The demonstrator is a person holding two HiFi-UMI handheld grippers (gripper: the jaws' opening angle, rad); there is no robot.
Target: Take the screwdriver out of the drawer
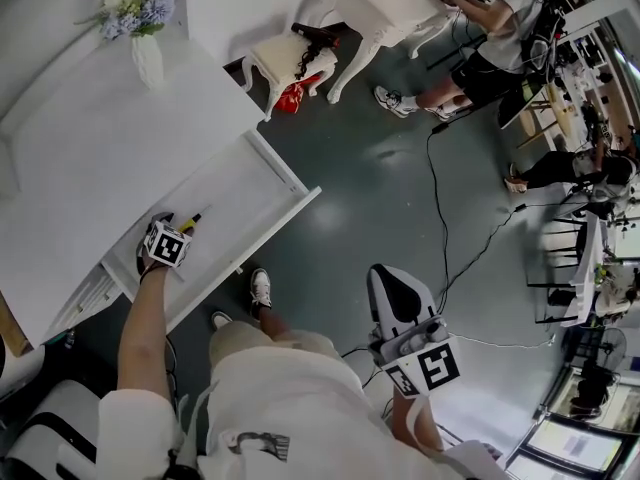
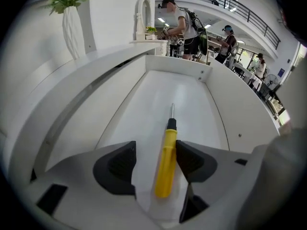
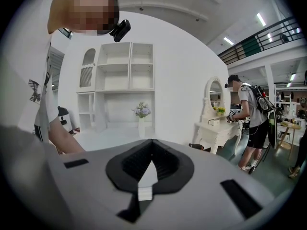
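Observation:
A yellow-handled screwdriver (image 2: 165, 162) lies lengthwise on the floor of the open white drawer (image 2: 178, 90), its metal tip pointing at the far wall. My left gripper (image 2: 154, 150) reaches down into the drawer with the handle between its jaws. The right pad (image 2: 192, 159) sits against the handle, while the left pad (image 2: 117, 166) stands clear of it. In the head view the left gripper (image 1: 176, 230) is at the near end of the drawer (image 1: 250, 183), the screwdriver (image 1: 190, 222) just beyond it. My right gripper (image 1: 388, 278) hangs shut over the dark floor, holding nothing.
A vase of flowers (image 1: 146, 28) stands on the white cabinet top above the drawer. A white stool (image 1: 290, 63) with a red item under it sits beyond the drawer. A black cable (image 1: 438, 198) runs across the floor. A person (image 1: 490, 28) stands at a white dressing table.

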